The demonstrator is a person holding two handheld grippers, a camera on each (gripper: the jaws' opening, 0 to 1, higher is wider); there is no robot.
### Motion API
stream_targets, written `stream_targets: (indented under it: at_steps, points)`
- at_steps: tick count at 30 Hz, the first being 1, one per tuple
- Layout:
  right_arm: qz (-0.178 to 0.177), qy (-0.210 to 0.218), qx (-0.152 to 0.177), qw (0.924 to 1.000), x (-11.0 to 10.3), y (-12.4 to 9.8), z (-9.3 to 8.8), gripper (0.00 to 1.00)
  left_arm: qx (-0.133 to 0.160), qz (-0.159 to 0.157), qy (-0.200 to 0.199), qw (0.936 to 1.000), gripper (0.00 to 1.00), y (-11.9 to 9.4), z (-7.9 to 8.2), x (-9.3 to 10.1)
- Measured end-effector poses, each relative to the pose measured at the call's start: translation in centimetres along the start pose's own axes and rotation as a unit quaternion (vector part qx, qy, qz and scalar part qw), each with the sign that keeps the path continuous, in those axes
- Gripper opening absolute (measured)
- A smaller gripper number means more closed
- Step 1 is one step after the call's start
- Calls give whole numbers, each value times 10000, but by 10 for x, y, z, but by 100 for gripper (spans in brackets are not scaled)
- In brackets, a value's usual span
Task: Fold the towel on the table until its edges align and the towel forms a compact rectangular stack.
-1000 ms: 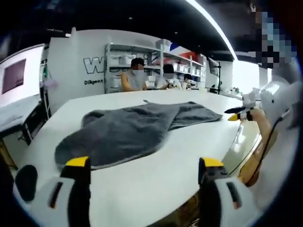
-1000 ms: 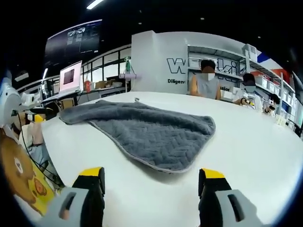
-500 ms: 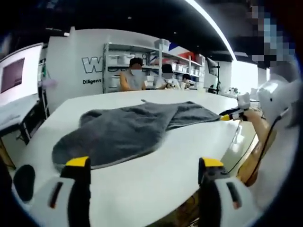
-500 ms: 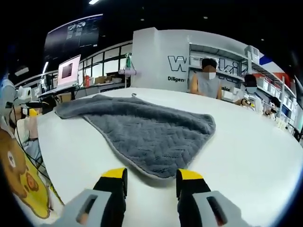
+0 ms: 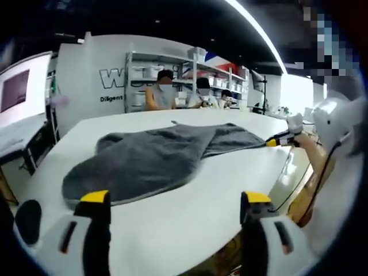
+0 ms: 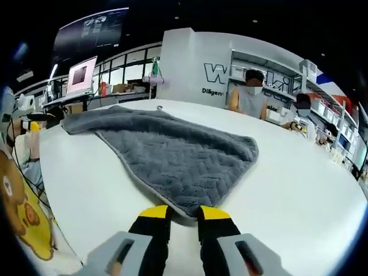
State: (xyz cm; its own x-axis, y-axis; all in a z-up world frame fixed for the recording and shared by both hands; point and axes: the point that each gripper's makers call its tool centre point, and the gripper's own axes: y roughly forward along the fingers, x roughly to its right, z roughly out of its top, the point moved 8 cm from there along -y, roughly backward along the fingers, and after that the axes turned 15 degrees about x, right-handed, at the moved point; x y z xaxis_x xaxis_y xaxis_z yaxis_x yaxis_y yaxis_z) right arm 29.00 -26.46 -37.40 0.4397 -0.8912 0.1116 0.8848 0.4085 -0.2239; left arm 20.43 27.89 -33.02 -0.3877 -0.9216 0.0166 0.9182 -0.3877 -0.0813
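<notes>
A grey towel (image 5: 155, 161) lies spread and partly doubled over on the white table (image 5: 190, 230). My left gripper (image 5: 175, 199) hovers open just short of the towel's near rounded end, with nothing between its jaws. At the towel's far right corner the right gripper (image 5: 283, 138) meets the cloth. In the right gripper view the towel (image 6: 178, 155) runs away from me, and its near corner sits between the jaws of my right gripper (image 6: 184, 213), which have drawn close together on it. The left gripper (image 6: 31, 123) shows at the far left, by the towel's other end.
The table (image 6: 299, 190) has bare room on both sides of the towel, and its edge runs close on my side. A black object (image 5: 29, 218) lies at the left edge. People sit by shelves (image 5: 172, 86) behind the table. A monitor (image 6: 80, 77) stands at the back left.
The right gripper has moved in to the towel's near corner and its jaws have gone from wide apart to nearly together on it. The left gripper stays open and almost still.
</notes>
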Motion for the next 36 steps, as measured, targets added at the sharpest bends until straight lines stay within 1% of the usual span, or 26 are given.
stream_targets:
  at_steps: [3, 4, 5, 7, 11, 14, 19, 22, 30, 36]
  points:
    - [-50, -23, 9, 10000, 1, -2, 1, 9, 11, 6, -12, 10000, 98, 0, 0, 0]
    - [-45, 4, 53, 10000, 1, -3, 2, 5, 11, 4, -10, 10000, 98, 0, 0, 0]
    - [-34, 49, 125, 9999, 1, -3, 3, 4, 11, 8, -14, 10000, 98, 0, -1, 0]
    - [-47, 76, 142, 9999, 1, -4, 4, 3, 10, 8, -12, 10000, 98, 0, -1, 0]
    - [-189, 60, 195, 9996, 5, -8, 4, 3, 12, 19, -11, 10000, 98, -1, -1, 0]
    - [-368, 77, 271, 9989, 12, -13, 4, 3, 17, 27, -2, 10000, 97, -2, -1, -1]
    - [-742, -52, 231, 9970, 25, -24, 2, 3, 0, 57, 4, 10000, 97, -3, -1, -2]
    - [-866, -73, 227, 9960, 31, -29, 1, 3, -5, 76, 14, 10000, 97, -3, -2, -2]
    - [-1135, -118, 166, 9933, 42, -37, -3, 3, -7, 64, 20, 10000, 97, -4, -1, -2]
    - [-1284, -82, 192, 9915, 49, -44, -5, 3, -5, 97, 26, 9999, 97, -6, -1, -3]
